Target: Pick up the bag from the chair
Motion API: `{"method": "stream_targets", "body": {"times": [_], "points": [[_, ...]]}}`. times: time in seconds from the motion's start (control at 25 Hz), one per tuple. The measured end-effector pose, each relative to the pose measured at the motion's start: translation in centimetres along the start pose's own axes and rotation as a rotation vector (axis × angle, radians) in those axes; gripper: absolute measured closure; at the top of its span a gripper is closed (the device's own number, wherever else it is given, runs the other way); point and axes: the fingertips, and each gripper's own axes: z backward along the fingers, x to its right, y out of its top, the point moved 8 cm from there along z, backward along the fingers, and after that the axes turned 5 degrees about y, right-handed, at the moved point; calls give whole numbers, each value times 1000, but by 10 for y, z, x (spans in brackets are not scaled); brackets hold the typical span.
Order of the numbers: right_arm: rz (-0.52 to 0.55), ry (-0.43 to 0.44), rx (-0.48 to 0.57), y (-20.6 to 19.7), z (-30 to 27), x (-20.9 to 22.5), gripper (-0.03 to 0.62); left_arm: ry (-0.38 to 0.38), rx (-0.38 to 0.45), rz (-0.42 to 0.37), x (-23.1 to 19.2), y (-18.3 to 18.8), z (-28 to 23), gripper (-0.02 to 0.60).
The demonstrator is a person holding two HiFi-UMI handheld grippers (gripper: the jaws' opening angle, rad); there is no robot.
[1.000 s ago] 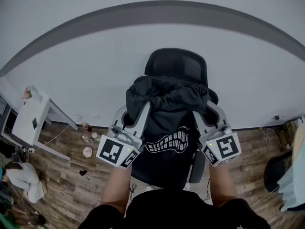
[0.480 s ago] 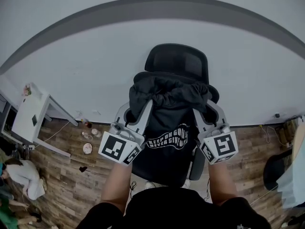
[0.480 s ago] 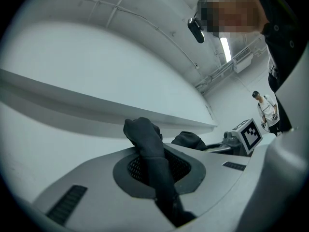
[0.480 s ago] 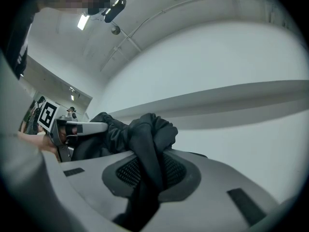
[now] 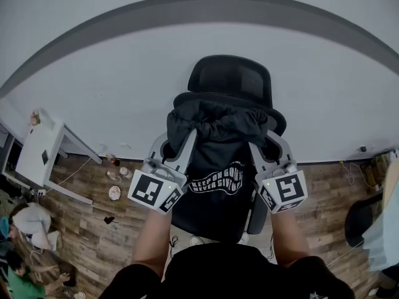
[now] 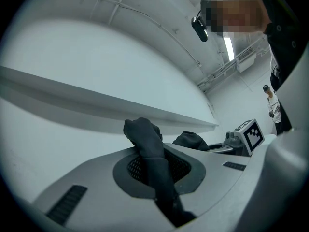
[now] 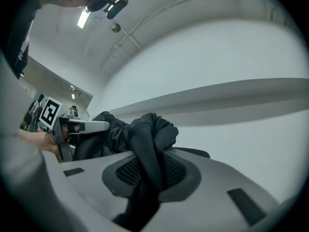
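Clamped nearly shut, my left claw [image 5: 187, 141] grips a gathered fold of a black fabric drawstring bag with white lettering [image 5: 216, 167]. In the left gripper view I see a twist of dark cloth pinched between its grey jaws and standing up above them. My right claw [image 5: 256, 147] is likewise closed tight, on the bag's other upper corner. The right gripper view shows a thicker bunch of the same cloth squeezed between its jaws.

From the head view, the bag hangs between the two claws, directly in front of the backrest of a black office chair with a mesh headrest [image 5: 230, 80]. Its puckered top edge sits just below the headrest. I cannot tell whether the bag's bottom touches the seat. Both claws point away from me, one at each side of the bag.

Behind the chair is a white wall with a grey band [image 5: 112, 86]. Below it lies a brown wood-plank floor [image 5: 87, 229], with a white table [image 5: 34, 154] well off to the left.
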Motion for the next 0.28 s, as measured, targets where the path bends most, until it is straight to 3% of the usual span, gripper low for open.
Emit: {"method": "stream_targets", "body": {"times": [0.28], "points": [[-1,-2,-12,-5,-2,-5,503,-6,-3,13,-4,-5,3,535]]}}
